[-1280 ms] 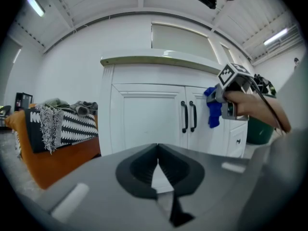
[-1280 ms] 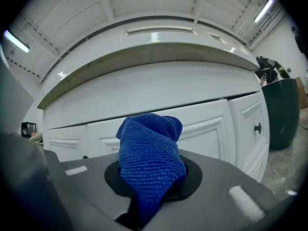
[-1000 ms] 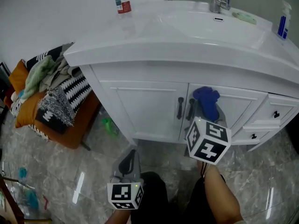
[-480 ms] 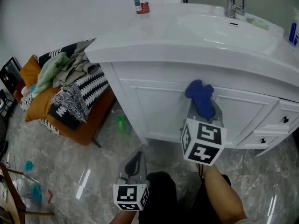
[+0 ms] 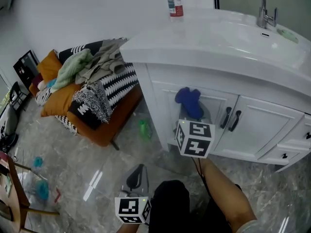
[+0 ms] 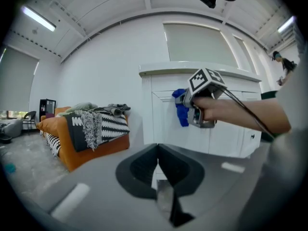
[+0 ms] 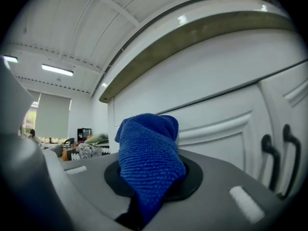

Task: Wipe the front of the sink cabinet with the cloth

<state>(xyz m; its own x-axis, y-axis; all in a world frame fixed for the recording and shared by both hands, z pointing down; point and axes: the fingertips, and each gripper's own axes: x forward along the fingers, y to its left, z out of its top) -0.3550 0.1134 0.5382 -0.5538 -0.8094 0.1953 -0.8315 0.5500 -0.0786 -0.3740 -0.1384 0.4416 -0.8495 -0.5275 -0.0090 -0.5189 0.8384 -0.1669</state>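
**Right gripper** (image 5: pixel 192 111): the jaws are clamped on a blue cloth (image 5: pixel 188 101), which bunches out past the tip.

**Cloth position:** it is held up at the left door (image 5: pixel 167 106) of the sink cabinet (image 5: pixel 204 79). It sits in the upper part of that door's recessed panel, nearer the cabinet's left corner than the two dark handles (image 5: pixel 226 117). It reads as at the door surface or just off it; contact cannot be confirmed.

**Left gripper** (image 6: pixel 156 170): the jaws are pressed together on nothing. It is carried low over the floor (image 5: pixel 97 178), well apart from the cabinet, and takes no part in the work.

**Governing relation:** the right gripper points squarely at the door face with the cloth leading, so the cloth lies between tool and cabinet. Most of the cabinet front lies to the right of the cloth:
- the rest of the left door
- the handles
- the right door (image 5: pixel 257 130)
- the drawers (image 5: pixel 291 147) at the right edge

The lower part of the left door lies below it.

**Judgement:** the next stroke would run sideways along the cabinet's long axis, toward the right edge, or straight down the panel. Only the right hand is placed to make it.

**Risk noted:** the loose cloth could catch on the handles in passing.
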